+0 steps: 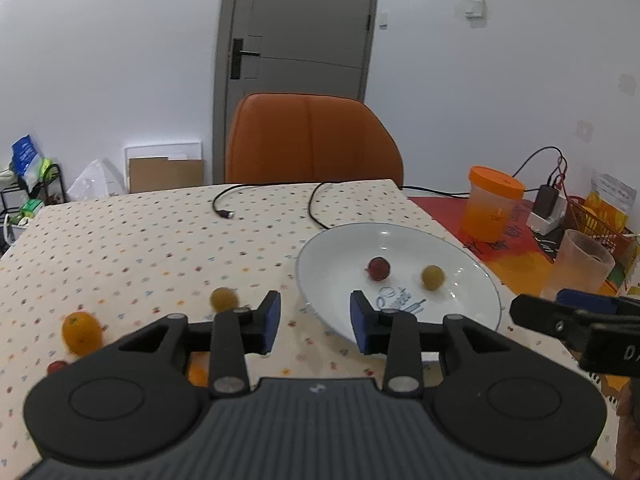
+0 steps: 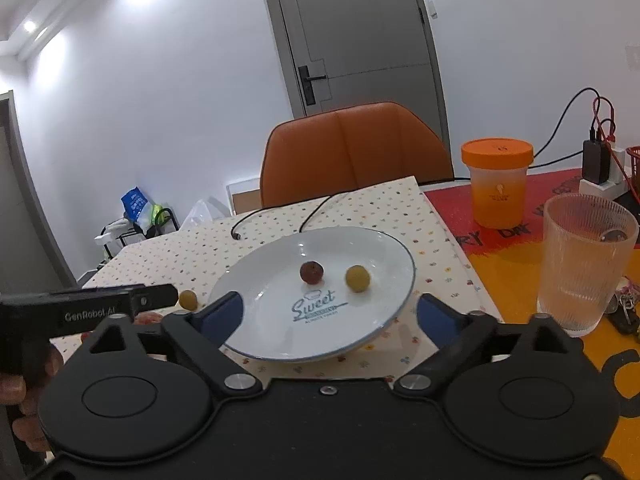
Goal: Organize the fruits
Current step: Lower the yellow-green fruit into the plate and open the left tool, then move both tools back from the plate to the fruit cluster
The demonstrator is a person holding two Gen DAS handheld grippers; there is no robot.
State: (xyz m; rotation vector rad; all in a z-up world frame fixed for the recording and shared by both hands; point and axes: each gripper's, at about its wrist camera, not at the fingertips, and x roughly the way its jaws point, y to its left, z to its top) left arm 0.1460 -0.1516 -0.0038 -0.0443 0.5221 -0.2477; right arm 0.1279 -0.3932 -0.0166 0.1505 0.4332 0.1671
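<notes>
An orange [image 1: 81,332] is sitting on the dotted tabletop [image 1: 160,232], well left of the plate [image 1: 332,252]. A small red fruit [image 1: 57,367] is lying just below the orange, partly hidden behind the left gripper's body. Closer to the plate, still on the cloth, a yellow fruit [image 1: 223,299] is resting just left of the rim. The left gripper [image 1: 314,322] is hovering over the plate's near-left edge, its blue-padded fingers [image 1: 271,320] standing apart and gripping nothing.

The plate is holding two pieces: a dark red fruit [image 2: 311,272] near the middle and a yellow-green fruit [image 2: 357,278] just right of it, the two lying apart. Blue lettering is showing on the plate below them. The right gripper [image 2: 326,314] is hanging over the plate's near edge, its fingers [image 2: 222,314] spread wide, flanking the plate and holding nothing.

Right of the plate, on a red and orange mat, an orange-lidded tub [image 2: 497,182] is standing upright toward the back; its contents cannot be told. A ribbed glass [image 2: 586,260] is standing nearer, right of the plate, looking empty.
</notes>
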